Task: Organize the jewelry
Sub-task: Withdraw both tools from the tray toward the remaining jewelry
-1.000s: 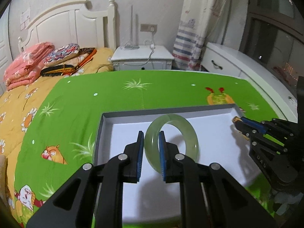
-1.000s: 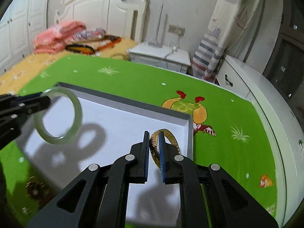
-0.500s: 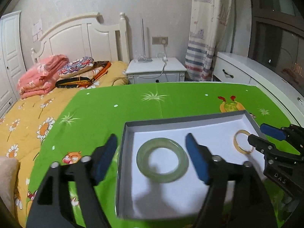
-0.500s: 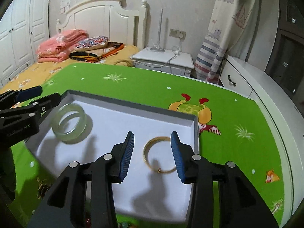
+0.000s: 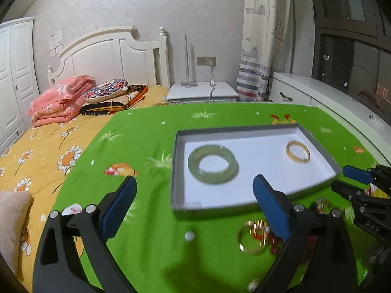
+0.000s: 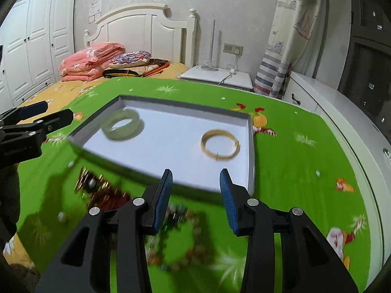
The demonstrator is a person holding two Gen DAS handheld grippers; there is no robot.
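Both bangles now lie flat in the grey-walled tray (image 5: 174, 171), whereas a second ago each stood clamped upright between a gripper's pads. Two bangles are in the tray: one jade bangle (image 5: 211, 164) toward its 9 o'clock side and one gold bangle (image 5: 298, 151) toward 3 o'clock, well apart. Two grippers are in view, both drawn back from the tray toward 6 o'clock. Jaws of the left gripper (image 5: 194, 206) have just been opening and stand wide, with nothing between them. Jaws of the right gripper (image 6: 195, 195) have also been opening; they stand parted and empty. On the green cartoon blanket (image 5: 146, 131) at the tray's 6 o'clock edge lies a blurred heap of jewelry: one gold ring-shaped bangle (image 5: 251, 239) and one beaded bracelet (image 6: 180, 239) can be made out; the rest cannot be counted.
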